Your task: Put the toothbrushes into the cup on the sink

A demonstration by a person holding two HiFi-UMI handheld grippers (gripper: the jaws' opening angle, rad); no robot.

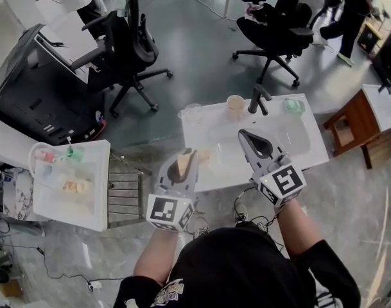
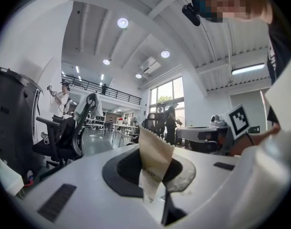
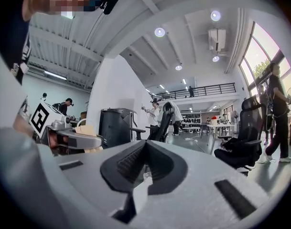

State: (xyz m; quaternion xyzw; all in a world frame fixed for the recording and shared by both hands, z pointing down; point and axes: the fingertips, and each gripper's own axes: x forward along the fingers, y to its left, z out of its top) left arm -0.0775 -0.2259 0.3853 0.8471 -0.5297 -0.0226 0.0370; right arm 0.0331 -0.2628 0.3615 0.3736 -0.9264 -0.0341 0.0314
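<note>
The sink [image 1: 309,151] is placed in the middle, with the faucet [image 1: 259,99] at its far edge. The cup [image 1: 234,103] is set just left of the faucet. A small table [image 1: 99,213] is found left of the sink and a wooden stool [image 1: 352,124] right of it. Behind the sink, two office chairs [image 1: 128,50] are seen. Over its near half the left gripper [image 1: 188,154], with a packet [image 1: 184,166] clamped between its jaws, and the right gripper [image 1: 244,134] are held side by side.
</note>
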